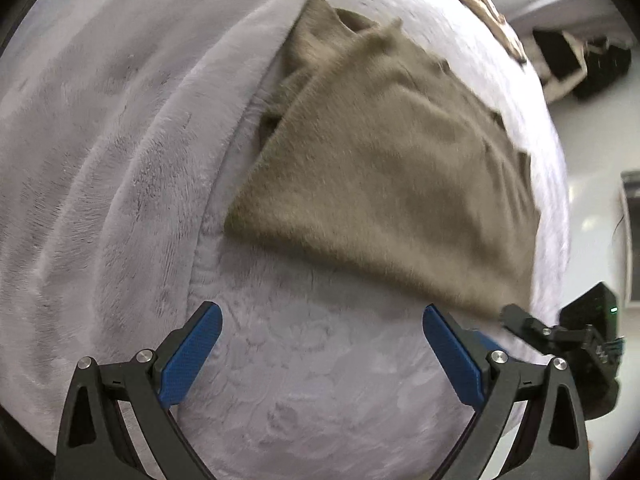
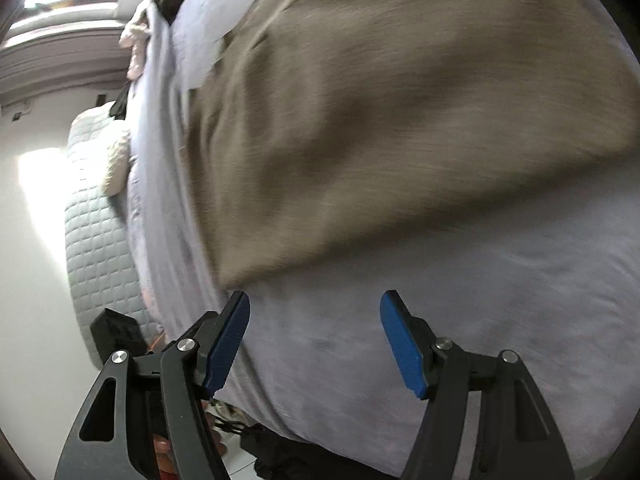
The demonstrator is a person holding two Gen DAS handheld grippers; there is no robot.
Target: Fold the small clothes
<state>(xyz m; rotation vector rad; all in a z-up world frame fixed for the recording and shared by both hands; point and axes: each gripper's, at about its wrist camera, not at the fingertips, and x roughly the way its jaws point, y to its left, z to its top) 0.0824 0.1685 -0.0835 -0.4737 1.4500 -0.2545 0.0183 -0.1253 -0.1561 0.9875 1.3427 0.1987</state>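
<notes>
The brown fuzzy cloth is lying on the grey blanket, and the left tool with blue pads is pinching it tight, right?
Not quite. The brown fuzzy cloth does lie on the grey blanket, but the left tool isn't pinching it. The left wrist view shows its blue pads spread wide apart with only blanket between them, and the cloth lies beyond the tips.

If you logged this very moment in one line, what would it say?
task: fold small clothes | garment: brown, flat on bed | left gripper: open, empty | right gripper: open, empty, near garment's corner
</notes>
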